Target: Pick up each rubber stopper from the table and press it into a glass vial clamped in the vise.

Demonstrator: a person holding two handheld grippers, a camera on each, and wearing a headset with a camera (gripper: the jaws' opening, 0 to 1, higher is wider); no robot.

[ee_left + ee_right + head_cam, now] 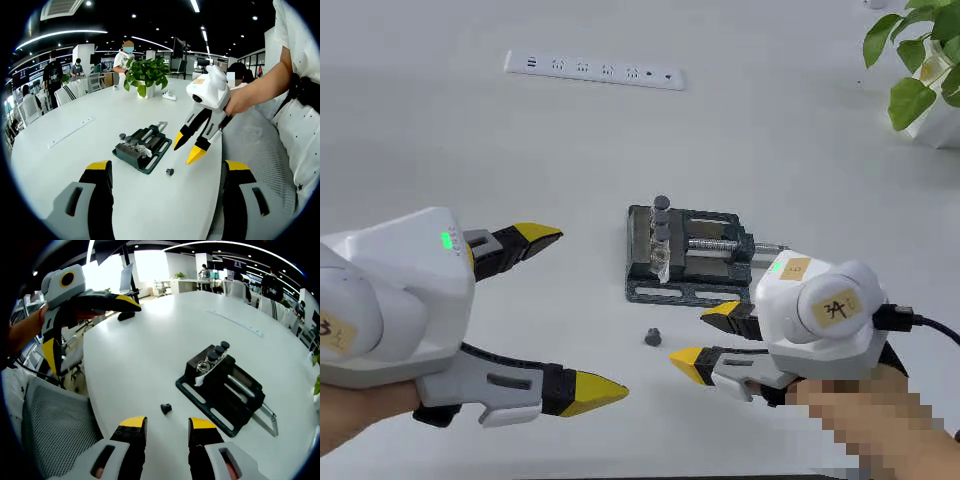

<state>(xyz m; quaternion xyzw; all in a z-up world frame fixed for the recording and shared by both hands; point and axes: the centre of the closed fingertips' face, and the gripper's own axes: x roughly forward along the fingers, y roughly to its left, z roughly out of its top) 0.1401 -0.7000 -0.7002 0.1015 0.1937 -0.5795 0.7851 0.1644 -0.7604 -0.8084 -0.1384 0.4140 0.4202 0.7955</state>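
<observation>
A black vise (pixel 695 262) stands mid-table with a row of glass vials (pixel 661 238) clamped in it. The far vials carry dark stoppers; the nearest vial (pixel 202 368) looks uncapped. One loose dark rubber stopper (pixel 653 338) lies on the table in front of the vise. My right gripper (pixel 705 335) is open just right of that stopper, which sits a little ahead of its fingertips (pixel 166 422). My left gripper (pixel 578 315) is open wide, held above the table left of the vise and stopper (pixel 170 172), with nothing between its fingers.
A white power strip (pixel 595 70) lies at the far side of the table. A potted plant (pixel 918 62) stands at the far right. A mesh chair (pixel 60 425) is at the table's near edge. People stand in the room behind.
</observation>
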